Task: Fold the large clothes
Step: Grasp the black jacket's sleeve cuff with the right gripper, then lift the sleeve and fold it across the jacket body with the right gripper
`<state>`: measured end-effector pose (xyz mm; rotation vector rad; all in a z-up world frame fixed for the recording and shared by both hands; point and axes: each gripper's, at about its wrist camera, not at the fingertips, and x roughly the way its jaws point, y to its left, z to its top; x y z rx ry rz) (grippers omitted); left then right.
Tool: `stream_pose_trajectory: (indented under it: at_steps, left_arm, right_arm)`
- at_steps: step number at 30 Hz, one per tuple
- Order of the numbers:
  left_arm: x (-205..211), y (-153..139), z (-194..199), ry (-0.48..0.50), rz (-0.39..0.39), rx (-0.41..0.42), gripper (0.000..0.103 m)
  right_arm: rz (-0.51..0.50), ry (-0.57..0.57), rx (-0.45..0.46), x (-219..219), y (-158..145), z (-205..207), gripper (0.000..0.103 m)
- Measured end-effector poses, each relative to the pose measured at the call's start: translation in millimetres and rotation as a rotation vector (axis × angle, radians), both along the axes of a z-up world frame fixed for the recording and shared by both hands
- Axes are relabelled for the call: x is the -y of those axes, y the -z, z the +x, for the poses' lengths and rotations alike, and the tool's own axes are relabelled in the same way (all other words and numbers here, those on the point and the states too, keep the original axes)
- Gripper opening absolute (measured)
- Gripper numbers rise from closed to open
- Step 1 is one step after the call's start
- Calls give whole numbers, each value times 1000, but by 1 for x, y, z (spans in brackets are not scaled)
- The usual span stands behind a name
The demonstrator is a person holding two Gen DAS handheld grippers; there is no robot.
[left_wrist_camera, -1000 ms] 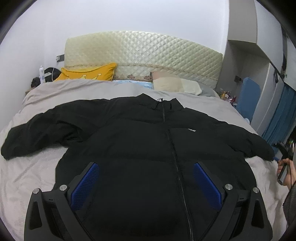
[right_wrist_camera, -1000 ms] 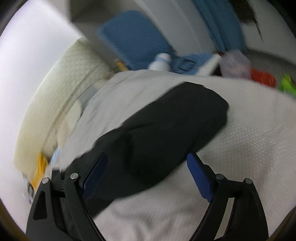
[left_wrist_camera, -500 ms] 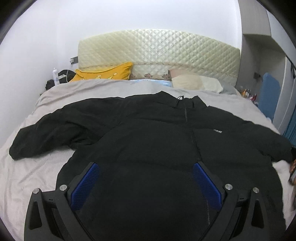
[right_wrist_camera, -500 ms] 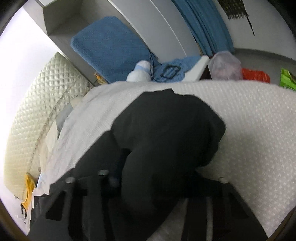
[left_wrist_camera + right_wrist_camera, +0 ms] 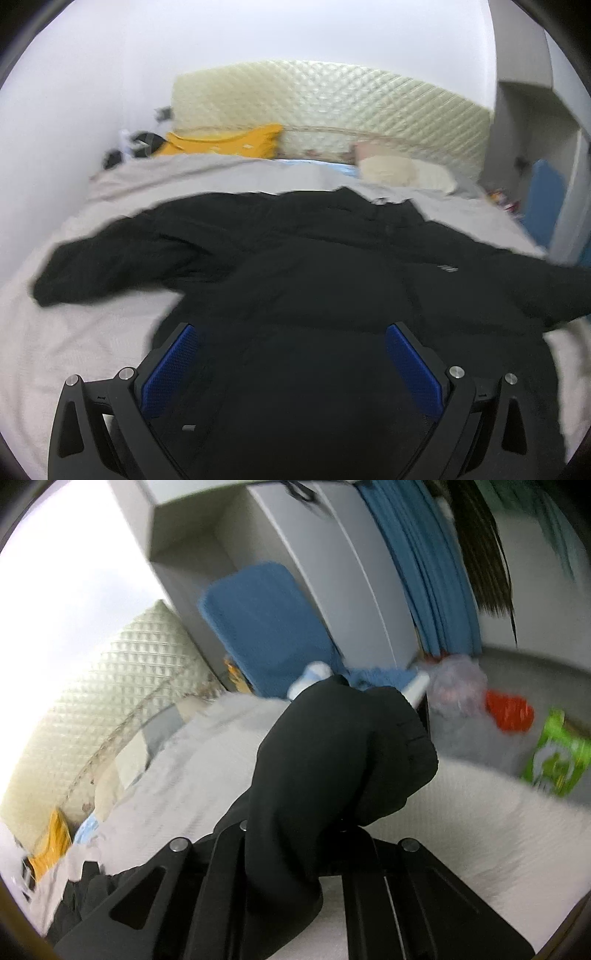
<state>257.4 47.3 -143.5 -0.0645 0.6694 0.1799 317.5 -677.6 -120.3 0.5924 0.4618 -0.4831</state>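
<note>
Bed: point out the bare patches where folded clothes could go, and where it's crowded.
Bare sheet lies below the jacket's spread sleeve, and a strip runs between the jacket and the pillows. The middle is covered. The right gripper pinches the other sleeve.

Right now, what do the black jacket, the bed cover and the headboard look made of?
Black puffy jacket: matte synthetic shell, probably padded; it lies in soft, bulging quilted sections.
Pale grey bed cover: woven or knitted cloth, matte; a fine pebbled texture shows.
Cream quilted headboard: likely faux leather or vinyl; diamond tufting with a slight sheen.
</note>
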Motion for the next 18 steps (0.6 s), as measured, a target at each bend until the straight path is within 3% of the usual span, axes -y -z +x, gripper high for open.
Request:
stream_pose_trajectory:
  at_steps: [3, 6, 12, 18]
  left_arm:
    - [-5, -3, -9, 1, 50, 0, 103]
    - [-14, -8, -20, 11, 17, -7, 103]
    - [-30, -25, -45, 55, -35, 20, 103]
    - [-41, -25, -58, 76, -50, 40, 103]
  right_arm:
    - [-58, -17, 2, -23, -43, -3, 9]
    - [-136, -52, 23, -62, -95, -4, 9]
    - [-184, -121, 114, -144, -175, -6, 9]
    - [-250, -229, 175, -236, -224, 1, 9]
